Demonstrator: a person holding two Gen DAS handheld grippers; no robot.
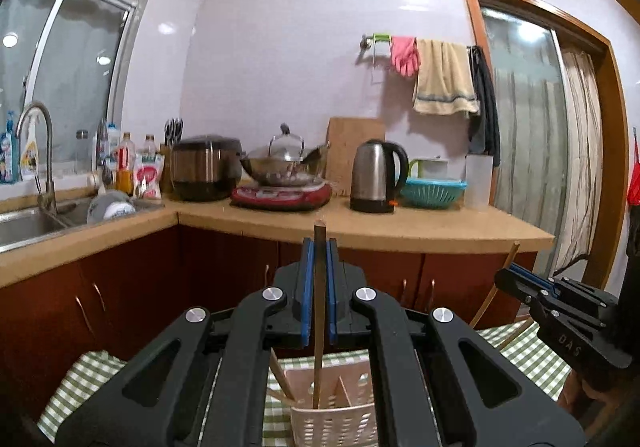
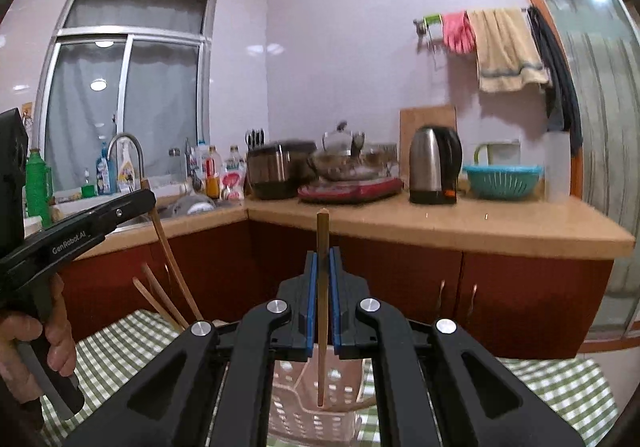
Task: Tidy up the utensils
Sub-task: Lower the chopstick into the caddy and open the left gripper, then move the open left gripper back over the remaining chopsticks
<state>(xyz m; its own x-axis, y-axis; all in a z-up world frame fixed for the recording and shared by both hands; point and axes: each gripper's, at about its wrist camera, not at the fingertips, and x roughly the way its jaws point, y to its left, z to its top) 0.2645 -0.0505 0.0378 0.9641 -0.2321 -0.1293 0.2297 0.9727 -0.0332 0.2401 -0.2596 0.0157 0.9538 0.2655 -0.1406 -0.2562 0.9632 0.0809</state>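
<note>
My left gripper [image 1: 319,247] is shut on a wooden chopstick [image 1: 319,311] held upright, its lower end inside a pale pink slotted utensil holder [image 1: 340,415]. Other chopsticks [image 1: 280,375] lean in the holder's left compartment. My right gripper [image 2: 323,257] is shut on another upright chopstick [image 2: 322,307], its tip over the same holder [image 2: 316,379]. The left gripper also shows in the right wrist view [image 2: 144,203] with its chopstick [image 2: 172,259], and the right gripper in the left wrist view [image 1: 506,275].
The holder stands on a green checked tablecloth [image 1: 84,379]. Behind are red-brown cabinets under a tan counter [image 1: 400,219] with a kettle [image 1: 376,175], rice cooker [image 1: 206,167], pot on a cooktop [image 1: 282,195], teal colander [image 1: 432,191] and a sink [image 1: 24,223].
</note>
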